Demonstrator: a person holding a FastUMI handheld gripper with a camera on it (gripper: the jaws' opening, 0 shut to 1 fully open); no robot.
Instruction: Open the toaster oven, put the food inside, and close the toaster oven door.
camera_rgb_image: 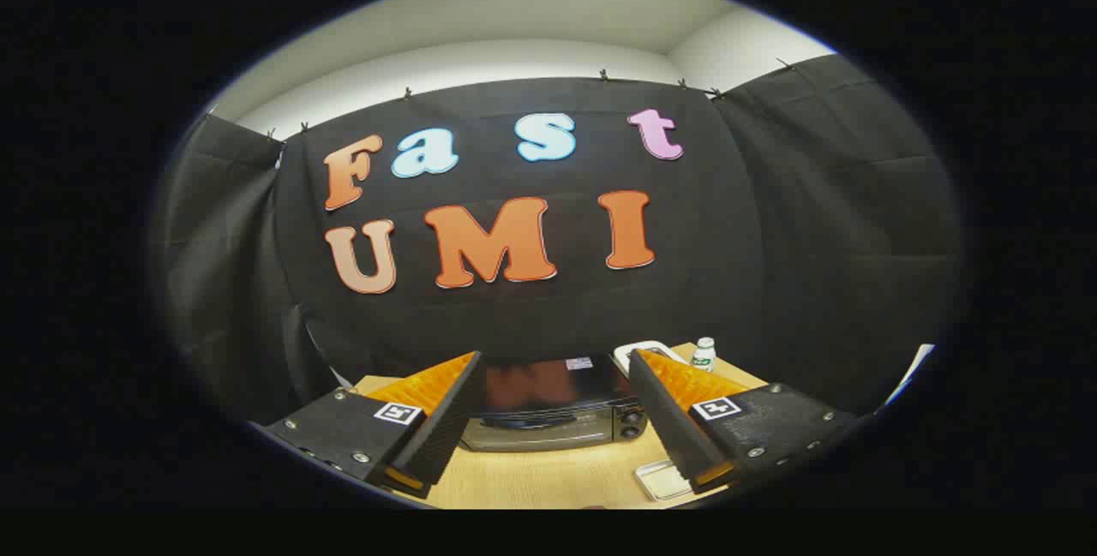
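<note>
Black toaster oven (553,406), door closed, on wooden table.

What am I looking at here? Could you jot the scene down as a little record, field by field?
Surface: wooden table
Appliance: toaster oven, door closed, beyond the fingers
Oven controls: knobs on its right side
Gripper: gripper, fingers open, holding nothing, toaster oven seen between them
Near tray: small tray on the table by the right finger
Behind the oven: white bottle and a white object, too small to identify
</note>
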